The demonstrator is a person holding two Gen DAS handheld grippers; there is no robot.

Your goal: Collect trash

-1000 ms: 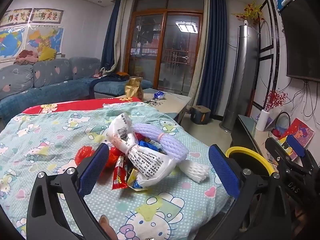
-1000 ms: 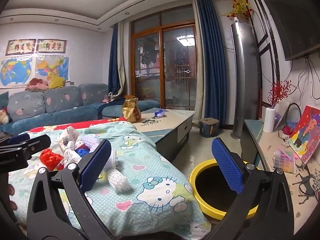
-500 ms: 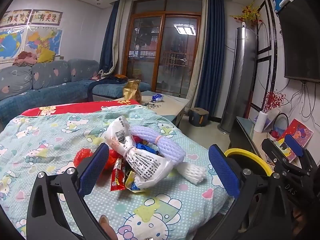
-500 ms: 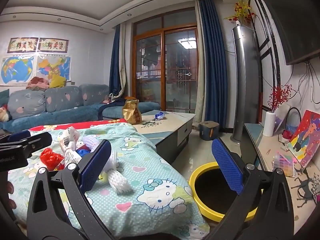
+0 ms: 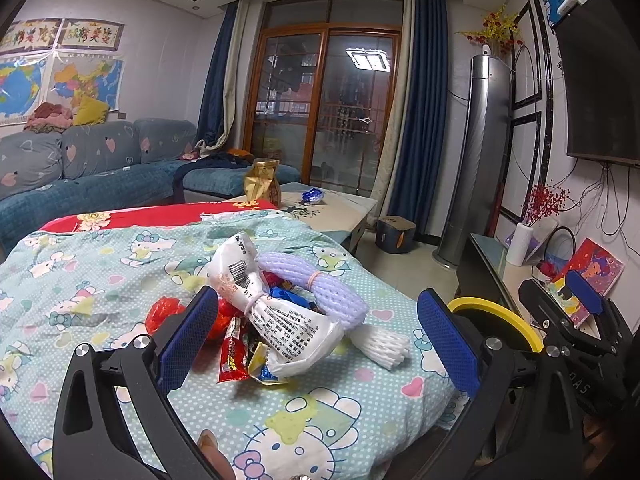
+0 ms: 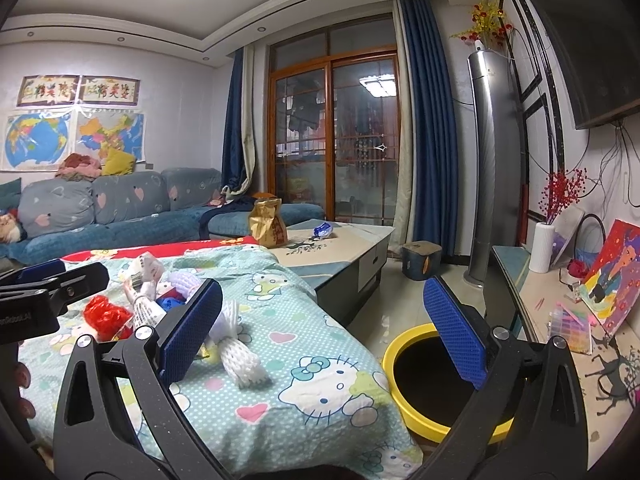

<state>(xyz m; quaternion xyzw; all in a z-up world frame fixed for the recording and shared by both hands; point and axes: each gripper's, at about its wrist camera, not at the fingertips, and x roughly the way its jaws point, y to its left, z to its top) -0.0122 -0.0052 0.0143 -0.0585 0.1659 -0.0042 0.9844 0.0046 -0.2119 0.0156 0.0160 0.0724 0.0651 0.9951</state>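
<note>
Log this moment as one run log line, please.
phase: approach | left gripper: open, nothing held, facing trash pile on cartoon-print cloth | right gripper: open, nothing held | yellow bin: on floor beside table, nothing visible inside

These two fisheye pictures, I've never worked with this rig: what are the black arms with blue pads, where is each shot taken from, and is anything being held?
Each picture comes from a camera mounted on a hand-held clamp, looking forward between its two blue-padded fingers. No robot arm: a person carries one clamp in each hand.

The left gripper faces the trash pile lying on the cartoon-print cloth: a white printed bag, red wrappers, and purple and white foam netting.

The right gripper looks further right, over the cloth's edge towards the yellow-rimmed bin on the floor.

Both stand wide open, holding nothing. Each clamp appears at the edge of the other's picture.
</note>
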